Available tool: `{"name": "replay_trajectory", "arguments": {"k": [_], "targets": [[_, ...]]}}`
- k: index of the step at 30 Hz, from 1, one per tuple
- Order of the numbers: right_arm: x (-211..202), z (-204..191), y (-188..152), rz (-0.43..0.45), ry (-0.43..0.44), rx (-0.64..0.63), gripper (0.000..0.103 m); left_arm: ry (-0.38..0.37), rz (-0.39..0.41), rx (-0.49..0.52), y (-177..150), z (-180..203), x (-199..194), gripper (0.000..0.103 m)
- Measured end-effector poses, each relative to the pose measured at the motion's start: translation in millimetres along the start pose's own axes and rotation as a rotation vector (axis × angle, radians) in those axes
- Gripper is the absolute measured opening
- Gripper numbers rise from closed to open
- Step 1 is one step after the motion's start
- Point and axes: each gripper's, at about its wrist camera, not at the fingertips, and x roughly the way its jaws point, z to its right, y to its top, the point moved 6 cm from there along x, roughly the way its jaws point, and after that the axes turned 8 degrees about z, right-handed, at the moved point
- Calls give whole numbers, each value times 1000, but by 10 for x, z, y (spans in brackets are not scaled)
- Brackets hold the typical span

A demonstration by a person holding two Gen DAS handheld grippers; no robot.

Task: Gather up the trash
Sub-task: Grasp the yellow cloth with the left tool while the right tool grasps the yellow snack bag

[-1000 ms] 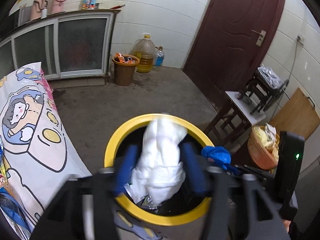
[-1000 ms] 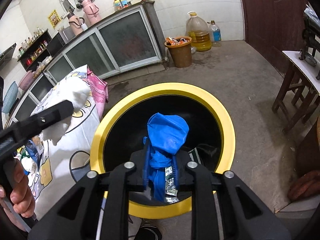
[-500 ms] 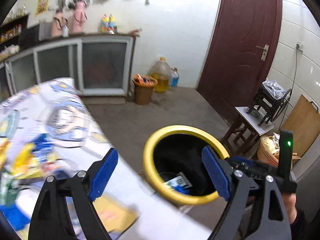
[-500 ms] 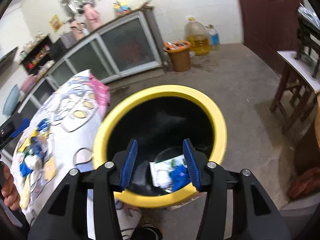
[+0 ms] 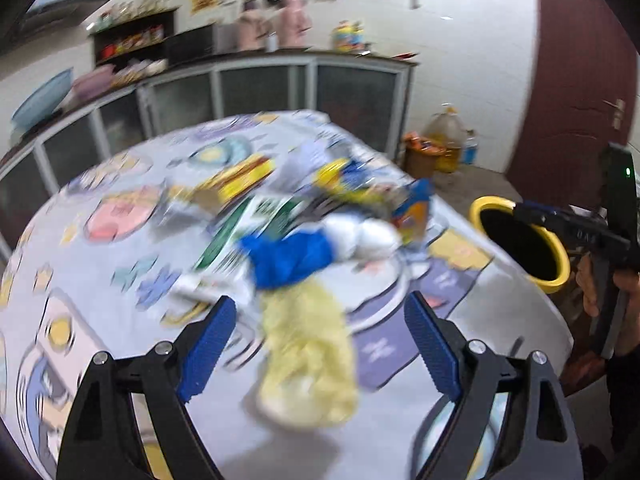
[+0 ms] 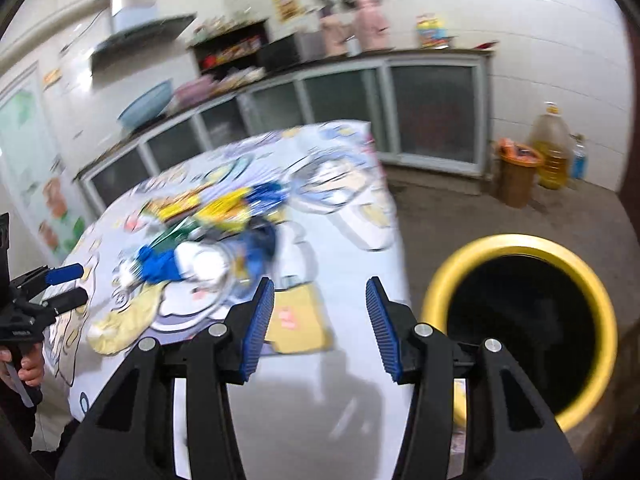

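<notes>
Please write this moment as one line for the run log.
left gripper: open, empty, over pale yellow wad | right gripper: open, empty, beside yellow bin | trash pile: on table

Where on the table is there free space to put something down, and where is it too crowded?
Free: the near strip of the table, between the right gripper and the bin; also the far left cloth in the left wrist view. Crowded: the middle, where the trash pile and a yellow bag lie before the left gripper.
</notes>
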Motion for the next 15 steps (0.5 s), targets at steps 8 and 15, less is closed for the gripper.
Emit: {"name": "replay_trajectory", "arguments": {"k": [8, 15], "targets": [[584, -318, 236, -62, 78, 44, 71, -18, -72, -55, -325, -211, 167, 83], [1041, -601, 453, -199, 69, -145, 78, -50, -121, -62, -302, -204, 355, 83]]}}
